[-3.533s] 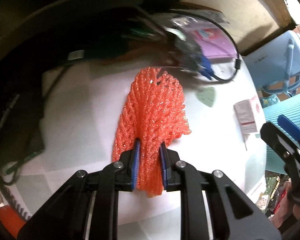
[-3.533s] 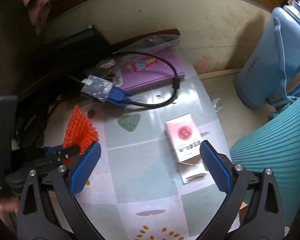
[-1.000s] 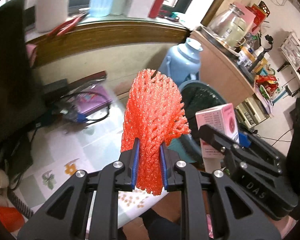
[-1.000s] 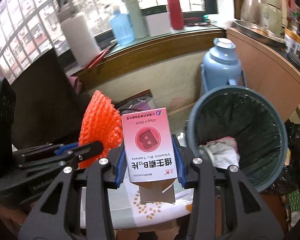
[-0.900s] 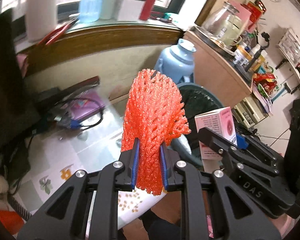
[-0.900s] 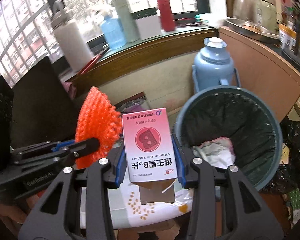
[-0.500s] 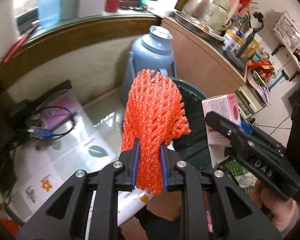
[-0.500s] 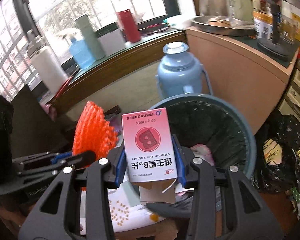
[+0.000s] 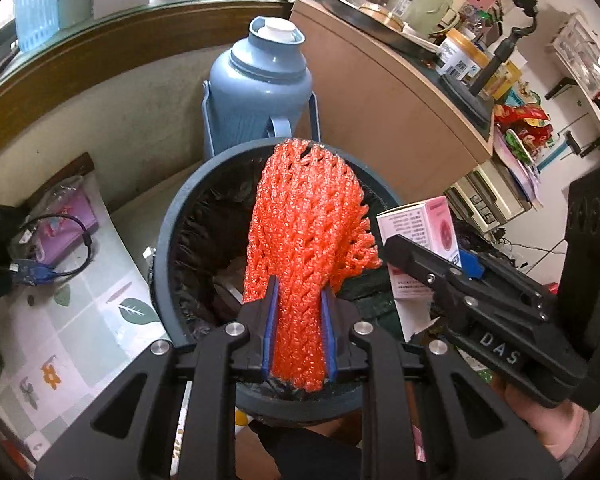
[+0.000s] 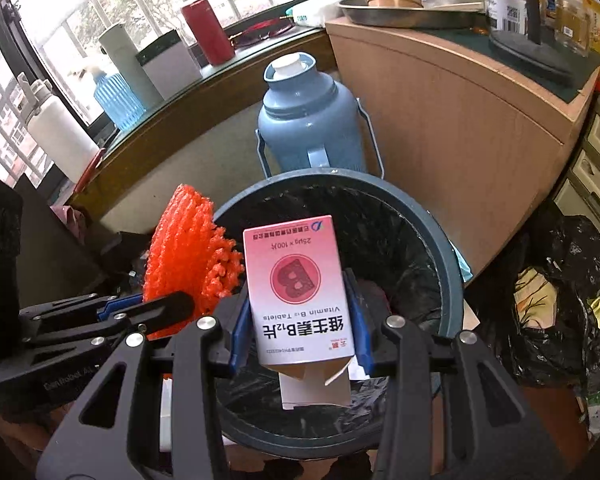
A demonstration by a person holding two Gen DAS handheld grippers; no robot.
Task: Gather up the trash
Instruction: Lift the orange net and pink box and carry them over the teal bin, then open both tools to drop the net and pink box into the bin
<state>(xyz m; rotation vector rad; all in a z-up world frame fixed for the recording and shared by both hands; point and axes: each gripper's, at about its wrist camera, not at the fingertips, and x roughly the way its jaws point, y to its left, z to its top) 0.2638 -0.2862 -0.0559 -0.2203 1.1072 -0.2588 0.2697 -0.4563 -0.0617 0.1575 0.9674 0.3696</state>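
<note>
My left gripper (image 9: 298, 332) is shut on an orange foam net (image 9: 304, 232) and holds it over the dark blue trash bin (image 9: 164, 232) lined with a black bag. My right gripper (image 10: 298, 322) is shut on a pink Vitamin B12 tablet box (image 10: 296, 292), upside down with its flap open, above the same bin (image 10: 446, 264). The box (image 9: 420, 220) and right gripper show at the right of the left wrist view. The net (image 10: 184, 252) and the left gripper's fingers (image 10: 156, 308) show at the left of the right wrist view.
A blue thermos jug (image 9: 260, 80) stands behind the bin against the wall. A wooden cabinet (image 10: 480, 120) with clutter on top is to the right. The tiled table (image 9: 80, 312) with a cable and purple book lies left. Black bags (image 10: 572, 300) sit at far right.
Both grippers have swung right from the table to above the bin, still holding the net and the box. The bin now fills the middle of both views.
</note>
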